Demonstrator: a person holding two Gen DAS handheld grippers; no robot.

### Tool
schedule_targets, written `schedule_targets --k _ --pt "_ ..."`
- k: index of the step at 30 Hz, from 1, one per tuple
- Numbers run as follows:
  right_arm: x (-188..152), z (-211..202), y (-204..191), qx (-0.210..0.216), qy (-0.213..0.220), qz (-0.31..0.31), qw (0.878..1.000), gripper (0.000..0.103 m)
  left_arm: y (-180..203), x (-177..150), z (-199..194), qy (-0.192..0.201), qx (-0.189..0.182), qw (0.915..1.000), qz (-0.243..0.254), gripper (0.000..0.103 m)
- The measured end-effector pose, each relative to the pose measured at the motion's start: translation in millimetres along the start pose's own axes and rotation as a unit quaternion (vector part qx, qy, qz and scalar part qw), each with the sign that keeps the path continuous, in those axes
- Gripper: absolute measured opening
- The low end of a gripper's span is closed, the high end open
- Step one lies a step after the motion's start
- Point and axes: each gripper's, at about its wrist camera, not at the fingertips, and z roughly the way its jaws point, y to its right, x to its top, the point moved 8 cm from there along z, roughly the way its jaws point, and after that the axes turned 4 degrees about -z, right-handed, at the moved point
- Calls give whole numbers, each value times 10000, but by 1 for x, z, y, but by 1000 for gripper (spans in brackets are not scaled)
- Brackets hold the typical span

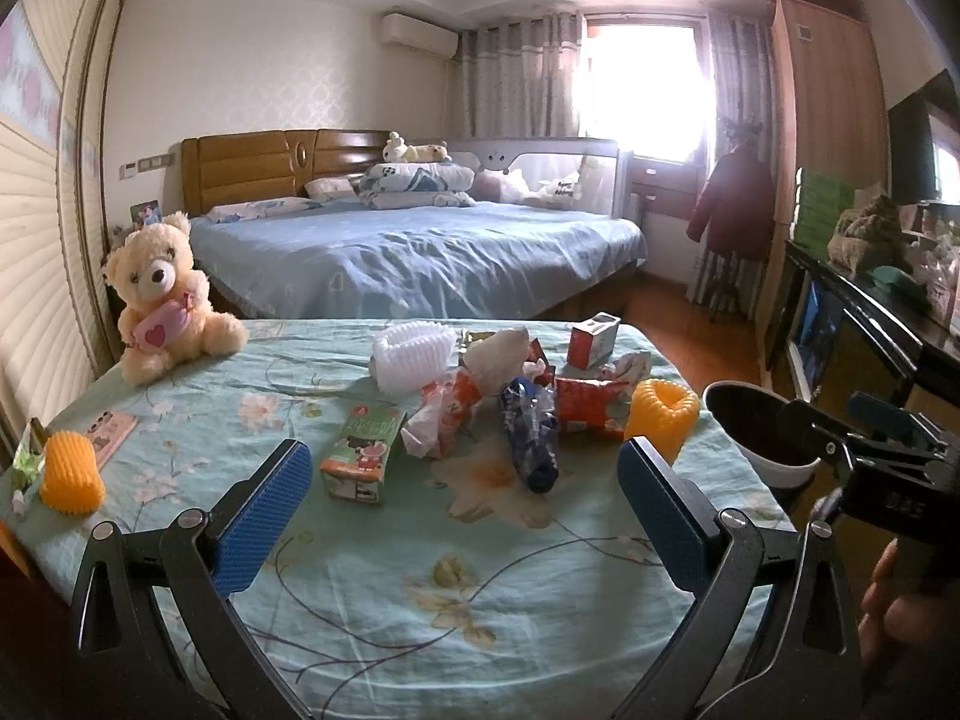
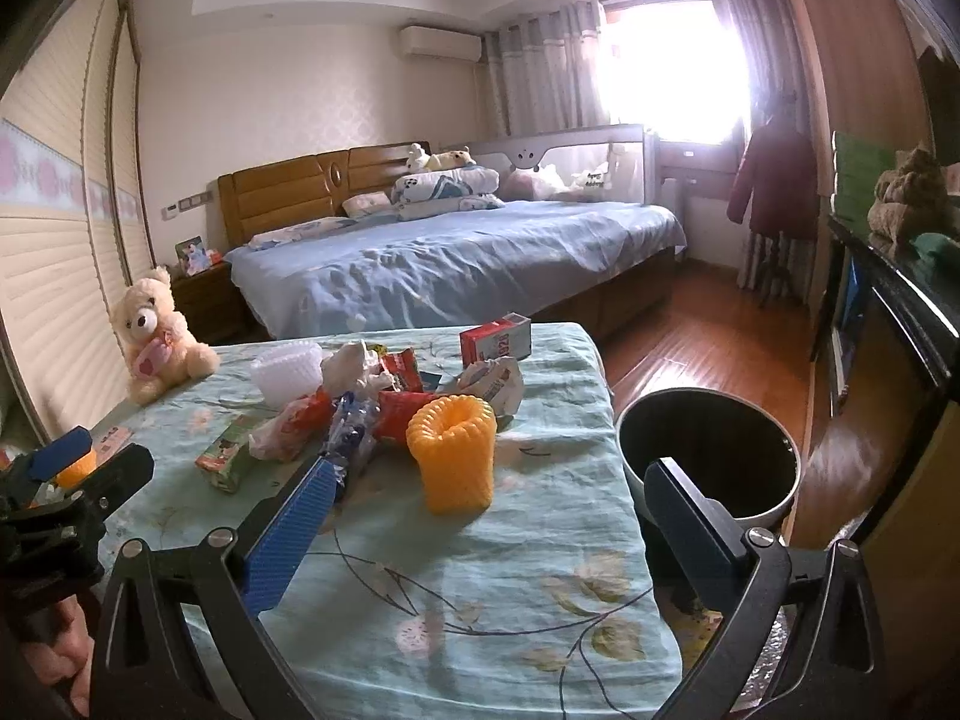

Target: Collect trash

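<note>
Both the left gripper [image 1: 465, 498] and right gripper [image 2: 489, 522] have black angular frames with silver screws. Their fingers [image 1: 264, 516] carry blue ribbed pads. Bare skin of a hand [image 1: 900, 612] shows.

bin [image 1: 757, 438] part hidden behind right claw [image 1: 840, 420].

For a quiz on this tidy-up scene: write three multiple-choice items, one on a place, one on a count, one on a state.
1. Where is the bin?
A. on the table
B. on the floor beside the table's right edge
C. on the bed

2. How many orange foam sleeves are there?
A. one
B. two
C. four

3. How is the left gripper?
A. open, empty
B. shut on a carton
C. shut on a wrapper

Key: B, it stands below the tablecloth edge; B, one sleeve at the left, another at the right; A, fingers apart, nothing between.
</note>
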Motion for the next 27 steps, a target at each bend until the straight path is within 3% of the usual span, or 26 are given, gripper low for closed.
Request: schedule_targets --k 27 --pt "-3 4 -7 153 -42 28 9999 103 -2 -1 2 -11 8 10000 -4 103"
